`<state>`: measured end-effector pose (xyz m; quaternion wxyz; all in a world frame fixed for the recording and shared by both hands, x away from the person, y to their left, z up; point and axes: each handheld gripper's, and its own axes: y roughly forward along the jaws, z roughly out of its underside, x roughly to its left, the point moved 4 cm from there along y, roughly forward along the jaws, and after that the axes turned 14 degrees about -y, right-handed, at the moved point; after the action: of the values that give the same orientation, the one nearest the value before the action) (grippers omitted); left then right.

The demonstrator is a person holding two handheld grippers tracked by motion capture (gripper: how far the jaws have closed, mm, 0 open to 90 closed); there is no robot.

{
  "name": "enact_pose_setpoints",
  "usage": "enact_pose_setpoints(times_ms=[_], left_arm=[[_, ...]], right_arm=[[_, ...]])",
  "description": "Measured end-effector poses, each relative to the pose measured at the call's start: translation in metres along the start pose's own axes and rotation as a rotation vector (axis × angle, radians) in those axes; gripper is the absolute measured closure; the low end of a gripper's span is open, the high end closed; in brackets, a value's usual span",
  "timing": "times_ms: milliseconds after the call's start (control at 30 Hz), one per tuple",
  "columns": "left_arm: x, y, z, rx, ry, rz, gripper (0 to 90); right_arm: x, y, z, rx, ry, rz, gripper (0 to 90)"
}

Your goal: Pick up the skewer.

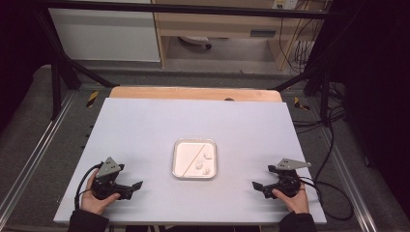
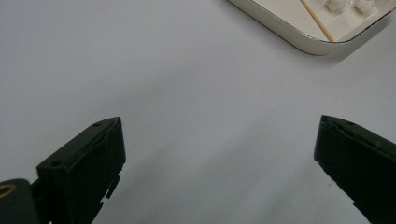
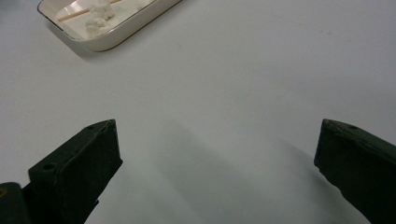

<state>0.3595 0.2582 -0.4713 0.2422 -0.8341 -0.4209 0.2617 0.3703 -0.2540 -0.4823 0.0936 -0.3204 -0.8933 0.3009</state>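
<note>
A pale grey surface [image 1: 145, 130] sits inside a black metal frame [image 1: 58, 72]; beyond it are a wooden shelf unit [image 1: 217, 24], grey carpet floor [image 1: 29, 121] and dangling cables [image 1: 302, 48], dimly lit

In the left gripper view the tray [image 2: 299, 39] is cut off by the top edge, as are its wooden stick [image 2: 317, 21] and white lumps [image 2: 348, 4]. In the right gripper view the top edge likewise cuts it off. What the lumps are cannot be told.
</note>
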Motion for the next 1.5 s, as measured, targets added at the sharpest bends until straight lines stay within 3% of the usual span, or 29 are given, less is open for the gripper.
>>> enact_pose_setpoints(times_ms=[800,1500], left_arm=[[-0.014,0.003,-0.006,0.015,0.002,-0.012,2.2],[-0.041,0.01,-0.029,0.018,-0.003,-0.039,3.1]], right_arm=[[0.0,0.0,0.0,0.003,0.001,0.001,0.8],[0.0,0.0,0.0,0.008,-0.008,0.007,0.8]])
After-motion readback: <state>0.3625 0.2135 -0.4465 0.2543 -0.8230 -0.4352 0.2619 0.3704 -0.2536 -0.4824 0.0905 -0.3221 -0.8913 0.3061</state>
